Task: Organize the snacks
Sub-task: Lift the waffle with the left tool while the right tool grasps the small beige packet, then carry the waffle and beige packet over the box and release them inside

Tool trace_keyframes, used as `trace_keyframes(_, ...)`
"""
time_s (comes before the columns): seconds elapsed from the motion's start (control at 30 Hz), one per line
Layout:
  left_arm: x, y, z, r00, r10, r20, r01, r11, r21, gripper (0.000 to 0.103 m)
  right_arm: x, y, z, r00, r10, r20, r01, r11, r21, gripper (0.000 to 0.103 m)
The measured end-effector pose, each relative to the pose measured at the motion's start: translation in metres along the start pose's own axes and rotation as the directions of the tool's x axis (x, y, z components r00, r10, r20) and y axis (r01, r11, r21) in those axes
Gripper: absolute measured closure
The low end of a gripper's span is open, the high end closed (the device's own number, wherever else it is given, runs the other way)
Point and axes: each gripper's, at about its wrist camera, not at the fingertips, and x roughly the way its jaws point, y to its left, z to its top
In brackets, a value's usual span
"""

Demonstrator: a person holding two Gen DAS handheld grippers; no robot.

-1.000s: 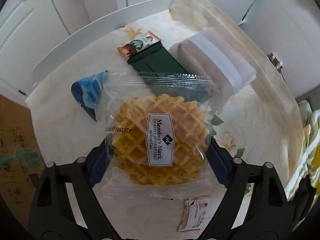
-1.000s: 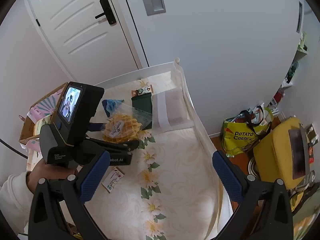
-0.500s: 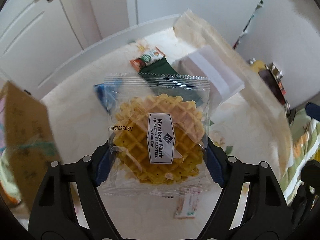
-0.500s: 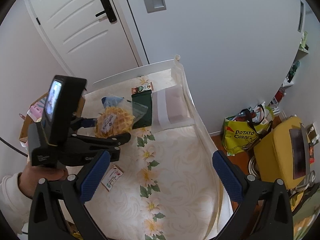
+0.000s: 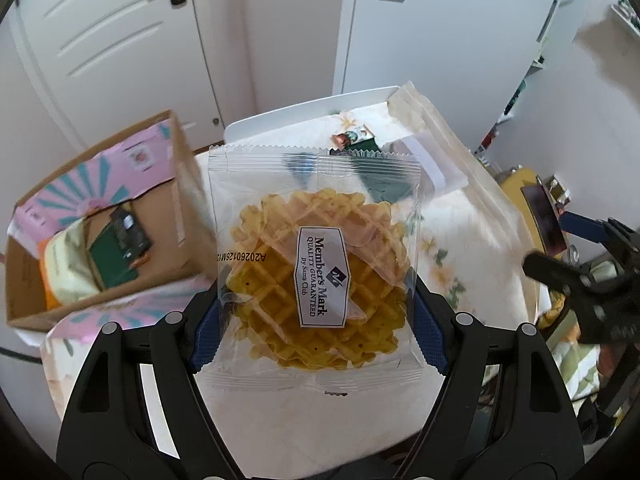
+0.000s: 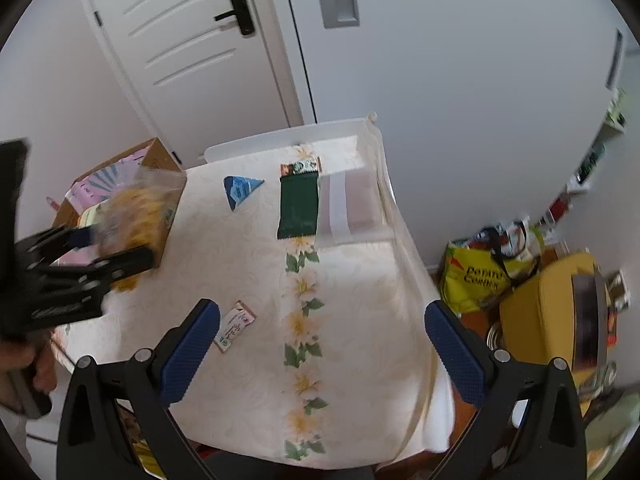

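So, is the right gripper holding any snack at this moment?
No, the right gripper stands open with nothing between its blue pads, above the floral tablecloth; the waffle packet is in the left gripper.

Home interior: white panelled door [image 6: 192, 40] with black handle, floral tablecloth [image 6: 304, 300] over bench, snack shopping bag [image 6: 480, 276] on floor, right.
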Motion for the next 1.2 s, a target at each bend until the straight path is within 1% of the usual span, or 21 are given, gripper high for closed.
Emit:
trace_keyframes(0.07, -0.003, 0.007, -0.006, 1.000, -0.005, -0.008, 0.005, 1.000, 0.010, 0.026, 0.001, 0.007, -0.005, 1.000, -0.017, 0.001, 0.017, 0.999, 0.035, 0.001)
trace_keyframes(0.17, -0.007, 0.018, -0.016, 1.000, -0.024, -0.017, 0.024, 0.999, 0.029, 0.026, 0.010, 0.025, -0.013, 0.998, -0.067, -0.016, 0.068, 0.995, 0.074, 0.001)
trace_keyframes(0.23, -0.007, 0.024, -0.022, 0.999, -0.041, -0.023, 0.042, 0.998, 0.044, 0.026, 0.019, 0.037, -0.018, 0.997, -0.077, -0.031, 0.079, 0.991, 0.109, 0.004)
trace_keyframes(0.33, -0.007, 0.034, -0.028, 0.995, -0.089, -0.039, 0.092, 0.994, 0.061, 0.026, 0.032, 0.057, -0.026, 0.994, -0.102, -0.047, 0.109, 0.983, 0.151, 0.009)
trace_keyframes(0.43, -0.008, 0.041, -0.029, 0.992, -0.121, -0.042, 0.124, 0.988, 0.088, 0.026, 0.047, 0.072, -0.035, 0.991, -0.128, -0.050, 0.135, 0.970, 0.200, 0.019)
trace_keyframes(0.5, -0.010, 0.046, -0.029, 0.991, -0.130, -0.039, 0.133, 0.986, 0.103, 0.026, 0.059, 0.077, -0.041, 0.988, -0.147, -0.052, 0.155, 0.958, 0.240, 0.031)
trace_keyframes(0.53, -0.010, 0.048, -0.028, 0.990, -0.134, -0.035, 0.137, 0.985, 0.110, 0.026, 0.066, 0.079, -0.044, 0.986, -0.155, -0.058, 0.165, 0.951, 0.261, 0.033)
trace_keyframes(0.6, -0.009, 0.053, -0.027, 0.990, -0.138, -0.031, 0.141, 0.982, 0.128, 0.026, 0.078, 0.083, -0.050, 0.984, -0.167, -0.065, 0.179, 0.941, 0.289, 0.041)
trace_keyframes(0.67, -0.009, 0.056, -0.027, 0.989, -0.142, -0.029, 0.144, 0.980, 0.134, 0.026, 0.086, 0.086, -0.054, 0.981, -0.182, -0.063, 0.193, 0.933, 0.302, 0.044)
trace_keyframes(0.83, -0.008, 0.063, -0.028, 0.987, -0.155, -0.033, 0.158, 0.976, 0.151, 0.026, 0.100, 0.100, -0.057, 0.974, -0.223, -0.044, 0.225, 0.926, 0.304, 0.049)
trace_keyframes(0.93, -0.009, 0.065, -0.027, 0.987, -0.158, -0.031, 0.161, 0.974, 0.162, 0.026, 0.108, 0.106, -0.056, 0.970, -0.242, -0.037, 0.242, 0.923, 0.299, 0.054)
trace_keyframes(1.0, -0.009, 0.066, -0.027, 0.987, -0.159, -0.028, 0.161, 0.973, 0.166, 0.026, 0.113, 0.111, -0.056, 0.965, -0.260, -0.035, 0.259, 0.922, 0.290, 0.059)
trace_keyframes(1.03, -0.010, 0.066, -0.027, 0.987, -0.160, -0.027, 0.162, 0.972, 0.167, 0.026, 0.114, 0.114, -0.055, 0.959, -0.281, -0.030, 0.278, 0.921, 0.273, 0.063)
trace_keyframes(1.07, -0.010, 0.067, -0.026, 0.987, -0.160, -0.025, 0.162, 0.973, 0.167, 0.026, 0.116, 0.118, -0.055, 0.954, -0.300, -0.028, 0.297, 0.920, 0.255, 0.069)
trace_keyframes(1.1, -0.011, 0.067, -0.026, 0.987, -0.160, -0.023, 0.162, 0.973, 0.167, 0.026, 0.116, 0.120, -0.056, 0.948, -0.319, -0.024, 0.315, 0.918, 0.241, 0.072)
trace_keyframes(1.17, -0.010, 0.067, -0.026, 0.987, -0.160, -0.023, 0.162, 0.972, 0.169, 0.026, 0.116, 0.123, -0.056, 0.948, -0.318, -0.012, 0.313, 0.922, 0.226, 0.078)
trace_keyframes(1.2, -0.011, 0.067, -0.026, 0.987, -0.158, -0.021, 0.159, 0.973, 0.168, 0.026, 0.116, 0.124, -0.056, 0.947, -0.320, -0.009, 0.314, 0.924, 0.220, 0.079)
